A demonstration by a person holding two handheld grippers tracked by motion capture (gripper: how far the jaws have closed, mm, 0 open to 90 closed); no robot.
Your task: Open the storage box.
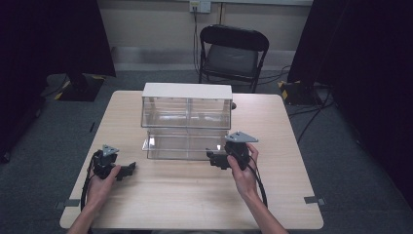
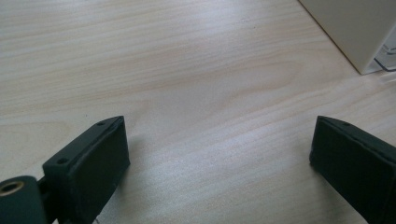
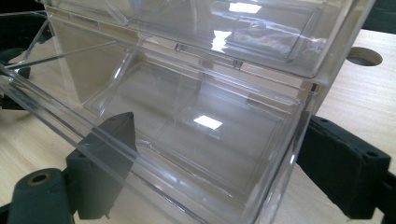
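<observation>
The clear drawer unit (image 1: 186, 119) stood toward the tabletop's (image 1: 195, 195) far edge, lower drawer (image 3: 196, 135) pulled out. The right gripper (image 1: 220, 159) straddled its corner, jaws spread, probably to move it. The left gripper (image 1: 122, 170) rested released near the left edge.

1. The right claw (image 3: 210, 163) has its two black jaws wide apart, one on each side of a clear plastic drawer (image 3: 196, 140).
2. The left jaw is seen through the clear front wall of the drawer.
3. Above it sits a second clear compartment (image 3: 252, 32).
4. The wooden surface (image 3: 359, 98) has a round hole (image 3: 364, 56) at the upper right.
</observation>
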